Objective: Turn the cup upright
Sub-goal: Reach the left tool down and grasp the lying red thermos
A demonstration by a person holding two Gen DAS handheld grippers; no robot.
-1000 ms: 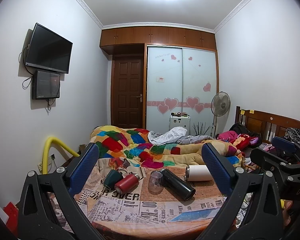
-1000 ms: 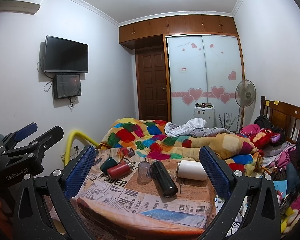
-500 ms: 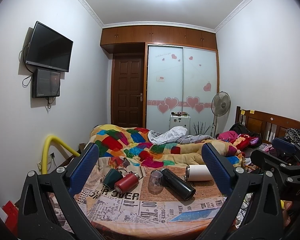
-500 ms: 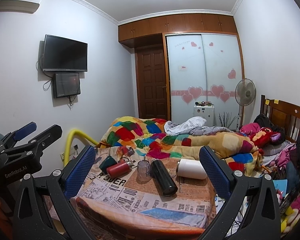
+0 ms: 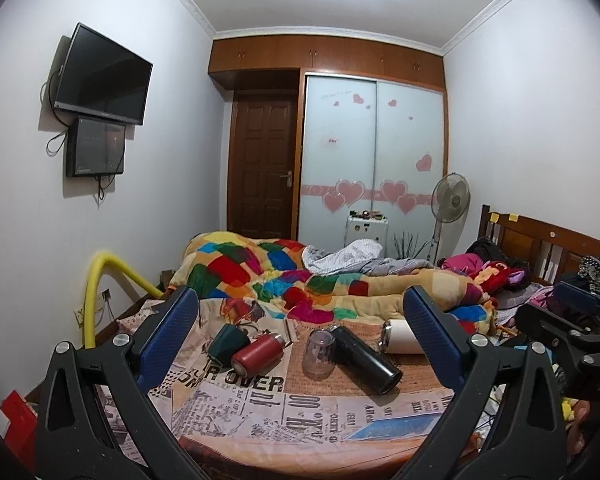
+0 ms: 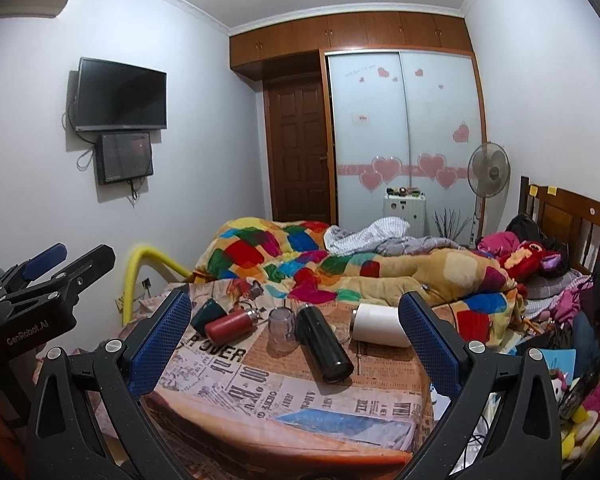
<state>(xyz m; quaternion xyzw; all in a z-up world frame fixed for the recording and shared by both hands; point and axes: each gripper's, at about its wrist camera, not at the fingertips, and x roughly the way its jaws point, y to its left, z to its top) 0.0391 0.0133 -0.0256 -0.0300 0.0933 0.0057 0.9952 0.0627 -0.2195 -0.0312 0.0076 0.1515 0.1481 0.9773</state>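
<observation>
Several cups lie on a table with a newspaper-print cloth point(image 5: 300, 412) point(image 6: 260, 396). A clear glass cup point(image 5: 319, 354) point(image 6: 281, 330) stands upside down in the middle. A black flask point(image 5: 366, 354) point(image 6: 324, 344), a red flask point(image 5: 258, 354) point(image 6: 230, 326), a dark green cup point(image 5: 227, 342) point(image 6: 207, 314) and a white cup point(image 5: 402, 336) point(image 6: 380, 326) lie on their sides. My left gripper point(image 5: 300, 340) and right gripper point(image 6: 294, 336) are both open and empty, well short of the cups.
A bed with a colourful patchwork quilt point(image 5: 300, 280) lies right behind the table. A yellow padded rail point(image 5: 100, 280) stands at the left. A wooden headboard point(image 5: 540, 240), clothes and toys fill the right side. A fan point(image 5: 452, 200) stands by the wardrobe.
Both grippers have edged slightly forward and tilted slightly; the cups have not moved and both grippers stay open.
</observation>
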